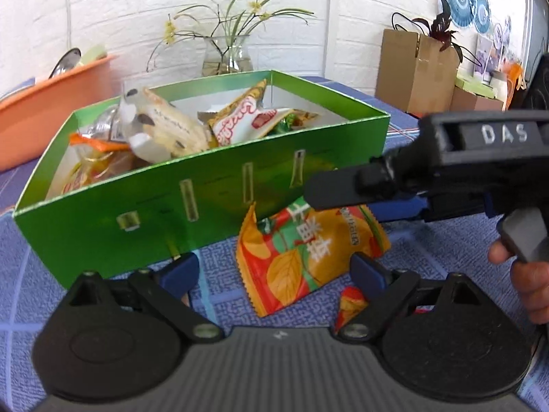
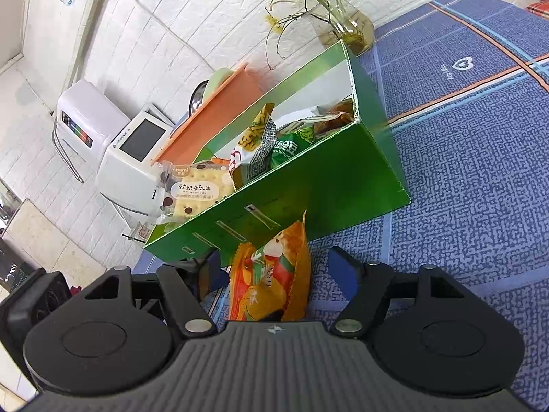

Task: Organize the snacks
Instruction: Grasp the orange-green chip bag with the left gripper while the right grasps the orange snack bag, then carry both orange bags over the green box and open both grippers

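While both sets of fingers stand apart, the orange snack packet point(image 1: 302, 257) lies between the left gripper point(image 1: 274, 271) fingers. Light, crinkly and slippery, it probably wants pinching across its puffed middle.

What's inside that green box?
The green box holds snack packets: a cracker pack, a green packet and a red-and-white packet. Whatever lies beneath them is covered.

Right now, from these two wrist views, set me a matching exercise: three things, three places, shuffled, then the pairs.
Things:
1. orange snack packet
2. cracker packet
3. glass vase

Places:
A. inside the green box
B. behind the box, by the wall
C. on the blue cloth, against the box's front

Pairs: 1-C, 2-A, 3-B
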### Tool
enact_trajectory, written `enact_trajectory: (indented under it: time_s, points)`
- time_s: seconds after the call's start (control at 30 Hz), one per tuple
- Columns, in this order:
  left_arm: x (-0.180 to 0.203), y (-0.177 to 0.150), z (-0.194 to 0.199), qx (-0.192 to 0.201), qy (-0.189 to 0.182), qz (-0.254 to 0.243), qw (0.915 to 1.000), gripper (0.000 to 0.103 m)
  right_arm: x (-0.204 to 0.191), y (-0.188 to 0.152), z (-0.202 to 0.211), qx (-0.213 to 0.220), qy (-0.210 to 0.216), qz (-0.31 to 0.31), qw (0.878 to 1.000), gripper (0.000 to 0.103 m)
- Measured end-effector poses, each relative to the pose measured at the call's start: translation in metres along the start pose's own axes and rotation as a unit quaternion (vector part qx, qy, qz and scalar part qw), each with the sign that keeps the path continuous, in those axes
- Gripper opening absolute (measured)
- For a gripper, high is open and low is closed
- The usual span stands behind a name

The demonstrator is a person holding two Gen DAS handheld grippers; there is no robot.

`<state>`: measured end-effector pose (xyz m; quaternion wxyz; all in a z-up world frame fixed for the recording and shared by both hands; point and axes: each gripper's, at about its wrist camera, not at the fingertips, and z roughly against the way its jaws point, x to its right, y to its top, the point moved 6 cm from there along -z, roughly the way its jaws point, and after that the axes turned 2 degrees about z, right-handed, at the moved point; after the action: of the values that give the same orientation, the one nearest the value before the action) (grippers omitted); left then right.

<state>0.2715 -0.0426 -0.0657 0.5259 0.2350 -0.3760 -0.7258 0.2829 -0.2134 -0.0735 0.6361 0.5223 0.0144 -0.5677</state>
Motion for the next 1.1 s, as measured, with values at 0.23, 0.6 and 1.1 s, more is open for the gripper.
enact_trajectory:
  time_s: [0.23,0.6,1.1]
  points:
    - [0.001,0.0,0.003,0.006,-0.03,-0.004,0.9995,0.075,0.008,-0.005,-0.001,0.0,-0.009,-0.031,0.999,0.043]
    - [-0.007,0.011,0.055,0.051,-0.074,0.034,0.9954,0.058,-0.039,0.003,0.031,0.06,0.043,0.02,0.997,0.036]
    - [-0.055,0.034,0.114,0.13,-0.005,0.051,0.9902,0.057,-0.113,0.031,0.003,0.066,0.111,0.075,0.989,0.033]
